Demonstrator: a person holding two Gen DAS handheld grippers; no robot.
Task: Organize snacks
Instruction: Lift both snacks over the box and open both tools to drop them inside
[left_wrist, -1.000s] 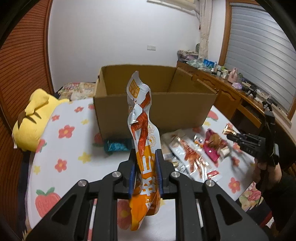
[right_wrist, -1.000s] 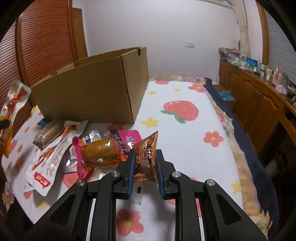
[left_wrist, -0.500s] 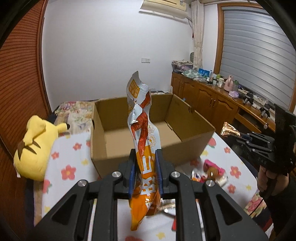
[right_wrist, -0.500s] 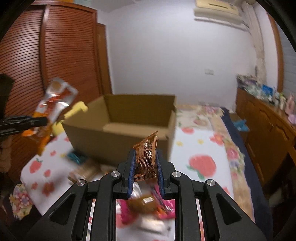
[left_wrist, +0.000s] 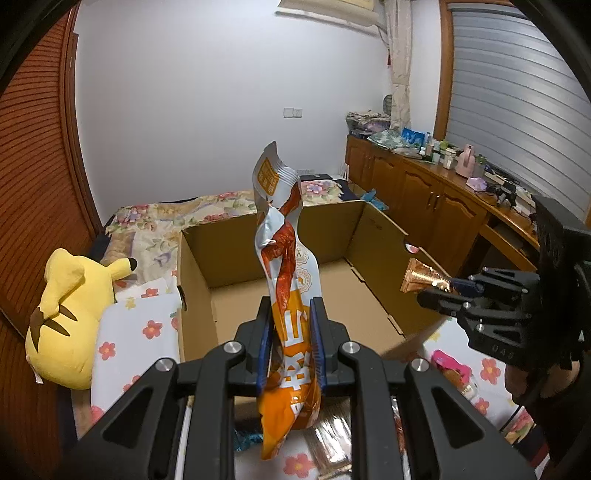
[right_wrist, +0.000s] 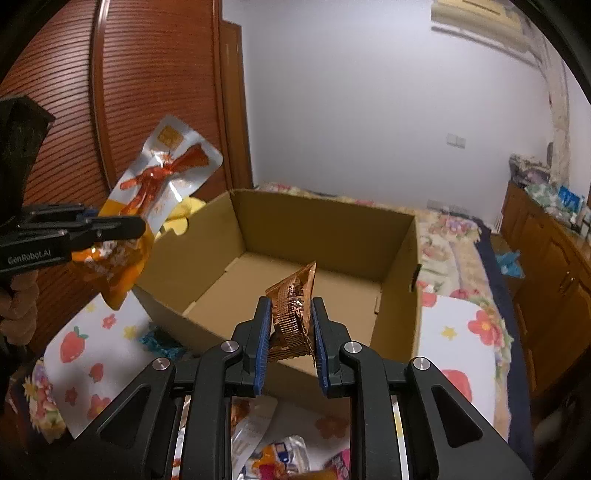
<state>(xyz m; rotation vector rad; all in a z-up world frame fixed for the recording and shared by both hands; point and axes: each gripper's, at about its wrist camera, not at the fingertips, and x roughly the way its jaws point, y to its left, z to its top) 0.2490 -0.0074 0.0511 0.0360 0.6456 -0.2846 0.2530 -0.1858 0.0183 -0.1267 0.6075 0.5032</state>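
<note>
The long snack pouch (left_wrist: 284, 273) was glossy silver foil at its crinkled top and orange lower down, printed with a red-brown piece of meat, and it stood nearly upright, twisted along its length. The left gripper (left_wrist: 289, 343) had its blue-padded fingers (left_wrist: 263, 350) clamped on the pouch's orange lower half, holding it in the air in front of the cardboard box (left_wrist: 380, 266). The small packet (right_wrist: 293, 314) was coppery, ridged foil, roughly triangular, pinched between the fingers of the right gripper (right_wrist: 290, 336) above the box's near wall. The box was plain brown corrugated board, open at the top with a bare floor, sitting on a bed sheet (right_wrist: 454, 332) printed with flowers and strawberries. A yellow plush toy (left_wrist: 70, 317) lay left of the box, and loose wrapped snacks (right_wrist: 280, 454) were scattered on the sheet below the grippers. Wooden cabinets (left_wrist: 424, 199) with cluttered tops ran along the right wall. Both grippers angled downward toward the box opening, with nothing between them and it; a hand (right_wrist: 18, 306) showed on the left gripper's handle.
</note>
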